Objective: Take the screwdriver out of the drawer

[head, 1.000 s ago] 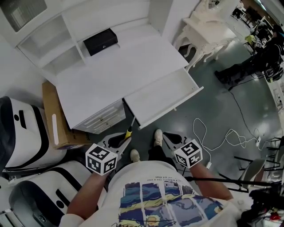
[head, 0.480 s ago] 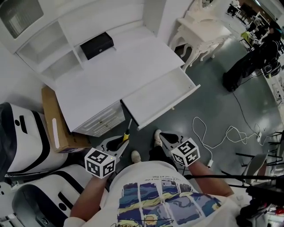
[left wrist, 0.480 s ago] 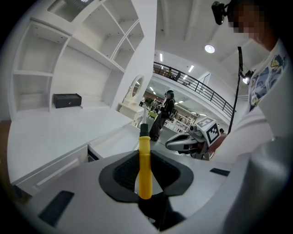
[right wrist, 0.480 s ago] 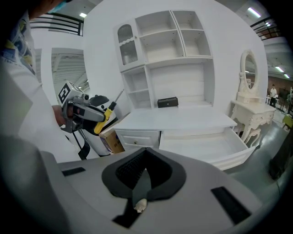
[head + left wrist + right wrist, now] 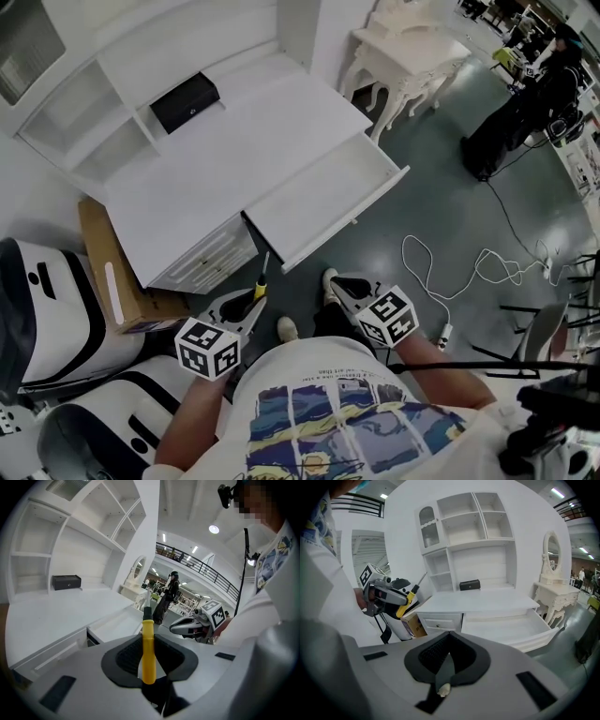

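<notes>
My left gripper (image 5: 251, 296) is shut on the screwdriver (image 5: 261, 285) by its yellow handle, the thin shaft pointing toward the open drawer (image 5: 349, 217) of the white desk (image 5: 234, 141). The left gripper view shows the handle of the screwdriver (image 5: 148, 654) pinched upright between the jaws of the left gripper (image 5: 148, 639). The drawer's inside looks bare. My right gripper (image 5: 337, 284) hangs beside it over the floor, in front of the drawer. In the right gripper view the right gripper (image 5: 446, 657) has its jaws together with nothing in them, and the left gripper (image 5: 386, 595) shows at the left.
A black box (image 5: 185, 101) sits at the back of the desk under white shelves. A cardboard box (image 5: 112, 281) and white rounded machines (image 5: 37, 291) stand to the left. White cables (image 5: 469, 281) lie on the floor at right. A white dressing table (image 5: 403, 56) and a person (image 5: 511, 131) are farther off.
The head view has swung a little, so the desk and drawer sit further left in it. Both grippers keep their places, and the screwdriver stays in the left one.
</notes>
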Tool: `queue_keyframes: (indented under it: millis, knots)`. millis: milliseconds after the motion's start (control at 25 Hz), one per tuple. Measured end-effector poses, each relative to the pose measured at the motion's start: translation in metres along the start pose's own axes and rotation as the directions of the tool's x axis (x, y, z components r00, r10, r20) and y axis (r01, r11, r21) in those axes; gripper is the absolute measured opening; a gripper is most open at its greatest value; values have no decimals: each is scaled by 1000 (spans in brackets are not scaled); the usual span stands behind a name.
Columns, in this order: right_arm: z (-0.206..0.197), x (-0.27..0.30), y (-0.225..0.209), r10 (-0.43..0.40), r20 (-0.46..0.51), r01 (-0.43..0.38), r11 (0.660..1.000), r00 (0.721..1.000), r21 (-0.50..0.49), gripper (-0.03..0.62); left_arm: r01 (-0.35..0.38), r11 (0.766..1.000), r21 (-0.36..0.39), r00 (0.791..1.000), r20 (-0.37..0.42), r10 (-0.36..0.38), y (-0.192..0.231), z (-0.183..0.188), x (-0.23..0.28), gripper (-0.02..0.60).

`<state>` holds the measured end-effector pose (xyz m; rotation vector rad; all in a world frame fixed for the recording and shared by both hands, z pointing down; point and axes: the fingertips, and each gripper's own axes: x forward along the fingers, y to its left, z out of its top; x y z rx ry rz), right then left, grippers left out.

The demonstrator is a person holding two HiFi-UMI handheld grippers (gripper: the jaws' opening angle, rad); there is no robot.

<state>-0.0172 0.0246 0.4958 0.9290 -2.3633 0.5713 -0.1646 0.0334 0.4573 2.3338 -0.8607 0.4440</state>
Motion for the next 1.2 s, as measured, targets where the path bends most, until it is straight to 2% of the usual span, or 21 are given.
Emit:
queue_keyframes:
  millis: [400,1200]
  knots:
    - [0,1,0,-3,-7,3,1000,1000,-9,25,17,1000,1,1000,-12,-17,2,3,6,84]
    - [0,3,-1,22,16,-22,1000,1000,-11,23,1,1000,14,999,-34,0,-1,2,12,84]
